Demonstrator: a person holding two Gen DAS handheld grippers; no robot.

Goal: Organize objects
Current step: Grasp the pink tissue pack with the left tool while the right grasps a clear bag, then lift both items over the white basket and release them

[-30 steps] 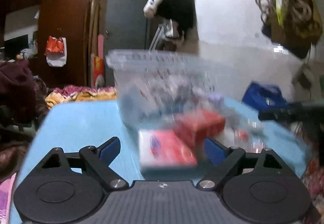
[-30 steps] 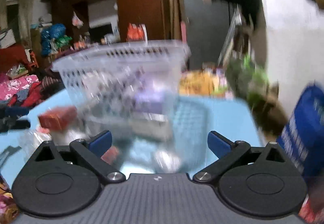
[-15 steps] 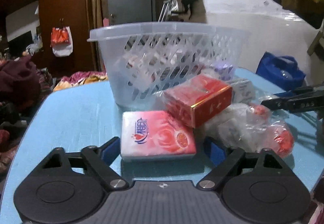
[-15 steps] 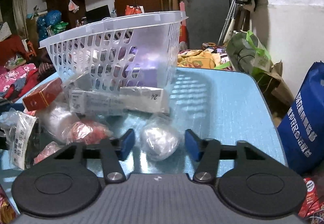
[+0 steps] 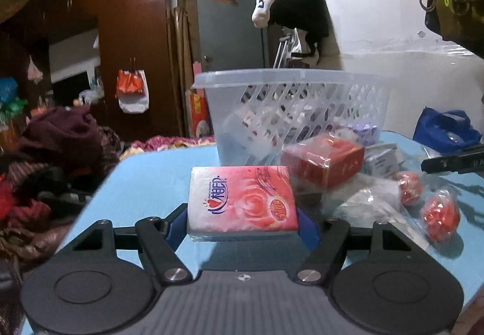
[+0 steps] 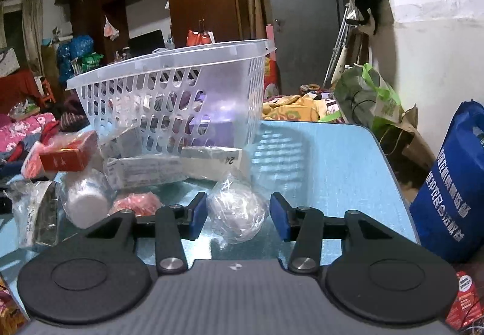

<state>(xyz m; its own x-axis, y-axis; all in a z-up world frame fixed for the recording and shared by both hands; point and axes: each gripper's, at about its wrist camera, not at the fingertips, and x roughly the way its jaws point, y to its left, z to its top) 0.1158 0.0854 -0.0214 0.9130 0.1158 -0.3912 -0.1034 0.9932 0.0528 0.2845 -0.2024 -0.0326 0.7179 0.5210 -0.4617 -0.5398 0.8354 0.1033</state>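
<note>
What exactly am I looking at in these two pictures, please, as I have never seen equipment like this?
These are two hand-held grippers, each with a fisheye camera looking along its two blue-padded fingers. In the left camera's view, the left gripper has its pads against both sides of a pink tissue pack on the blue table. In the right camera's view, the right gripper brackets a clear-wrapped bundle, with a gap visible at the right pad. Behind stands a white plastic basket already holding items. Beside it lie a red box, white boxes and red bagged items.
</note>
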